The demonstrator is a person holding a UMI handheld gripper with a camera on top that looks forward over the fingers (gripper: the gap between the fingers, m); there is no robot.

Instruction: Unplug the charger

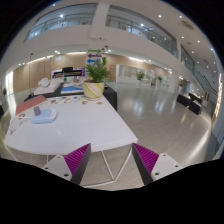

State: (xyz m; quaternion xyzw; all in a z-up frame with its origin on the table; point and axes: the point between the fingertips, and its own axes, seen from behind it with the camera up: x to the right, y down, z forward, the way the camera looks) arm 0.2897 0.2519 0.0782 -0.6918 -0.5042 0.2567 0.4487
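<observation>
My gripper (110,166) is open, its two magenta-padded fingers (76,158) spread apart with nothing between them but floor and the white table's leg frame. The fingers hang at the near edge of a white table (80,125). On the table's far left lies a small white-and-blue object (42,114) that may be the charger; I cannot make out a plug or cable. A reddish flat item (30,101) lies beyond it.
A potted green plant (97,76) in a pale pot stands at the table's far end beside a dark cabinet (108,96). Open tiled floor (160,115) spreads to the right, with dark seats (190,100) far off in a large atrium.
</observation>
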